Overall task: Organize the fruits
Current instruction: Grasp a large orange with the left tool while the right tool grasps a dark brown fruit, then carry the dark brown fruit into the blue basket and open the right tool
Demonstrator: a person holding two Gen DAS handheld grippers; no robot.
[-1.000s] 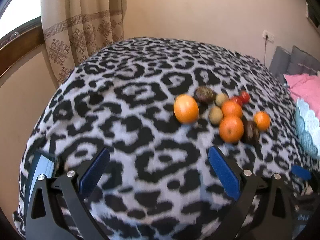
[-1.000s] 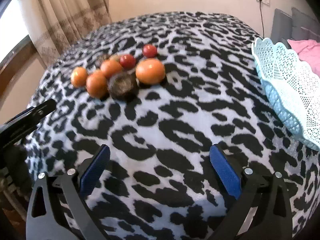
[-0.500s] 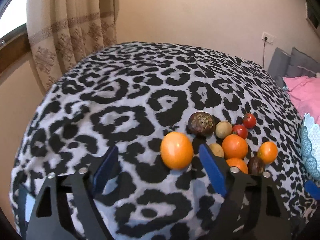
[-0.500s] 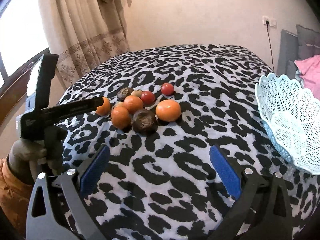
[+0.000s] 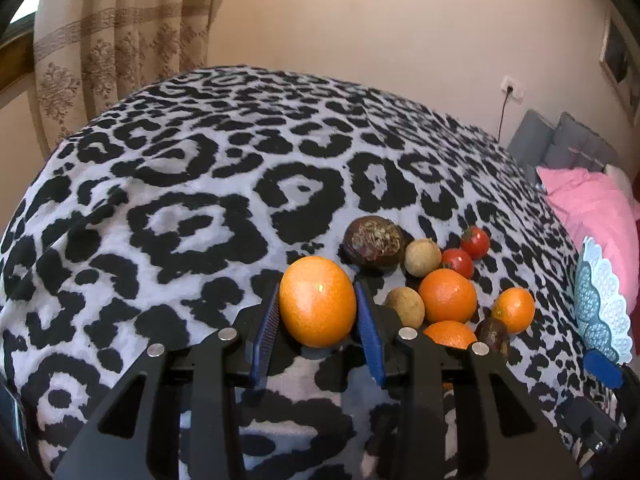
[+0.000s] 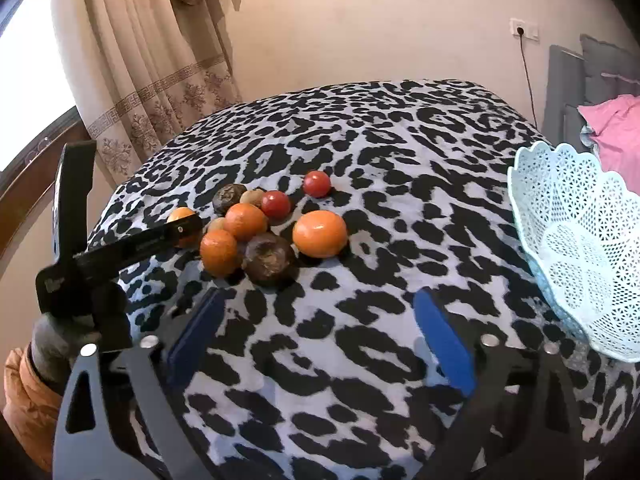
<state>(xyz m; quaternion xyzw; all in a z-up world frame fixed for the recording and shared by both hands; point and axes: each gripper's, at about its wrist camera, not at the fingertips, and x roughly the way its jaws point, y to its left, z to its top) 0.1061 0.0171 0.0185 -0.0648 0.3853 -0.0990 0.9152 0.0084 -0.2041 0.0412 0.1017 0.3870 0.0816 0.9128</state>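
Since a second back the left gripper (image 5: 317, 312) had slid forward across the leopard-print blanket (image 5: 192, 184) toward the fruit pile, and its jaws went from spread wide to closing around the big orange (image 5: 317, 307) at the near-left edge of the bunch. In the left wrist view the blue pads (image 5: 267, 326) sat right against both sides of that orange, so it looked pinched, still resting on the blanket. The rest of the fruit was just beyond and to the right of it: a dark brown round fruit (image 5: 375, 242), two small tan ones, two red tomatoes (image 5: 475, 242), and a few smaller oranges (image 5: 447, 295), all bunched close together. The right gripper (image 6: 320, 336) had its jaws spread wide with nothing between them, only just starting to close, hovering over bare blanket short of the pile. The pale blue lattice basket (image 6: 580, 240) sat off to the right on the blanket, well apart from the fruit. A gloved hand (image 6: 60, 336) with an orange sleeve was holding the left gripper at the left edge of the right wrist view.
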